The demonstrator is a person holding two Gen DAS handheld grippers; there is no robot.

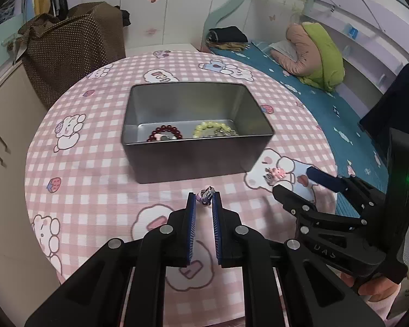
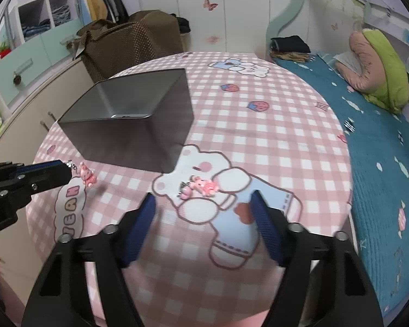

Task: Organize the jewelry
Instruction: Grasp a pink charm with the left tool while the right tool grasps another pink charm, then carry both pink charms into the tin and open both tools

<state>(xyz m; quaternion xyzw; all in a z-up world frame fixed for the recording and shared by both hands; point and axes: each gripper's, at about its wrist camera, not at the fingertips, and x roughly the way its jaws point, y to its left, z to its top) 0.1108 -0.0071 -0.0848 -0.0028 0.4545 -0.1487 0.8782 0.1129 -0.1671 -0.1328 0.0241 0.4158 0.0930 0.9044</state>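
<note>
Two small pink charms remain outside the metal tin (image 1: 196, 136). One, a bunny charm (image 2: 86, 175) on a short metal clasp, is pinched at the tips of the left gripper (image 1: 204, 200), whose blue pads are closed down to a narrow gap around it; seen from the right wrist view it dangles just off the pad tips, above the checked tablecloth (image 1: 95, 196) and just short of the tin's near wall. The other, a pink charm cluster (image 2: 201, 186), lies on the cloth between and a little ahead of the widely spread fingers of the right gripper (image 2: 203, 199), which holds nothing.

Both pieces are judged very light, hard and small, with loose links that let them swing and twist. Glossy resin is likely to slip, so the cluster is best taken across its widest pink body, not by the thin metal ring. A red bead bracelet (image 1: 165, 133) and a yellow bead bracelet (image 1: 214, 129) are already laid in the tin.
</note>
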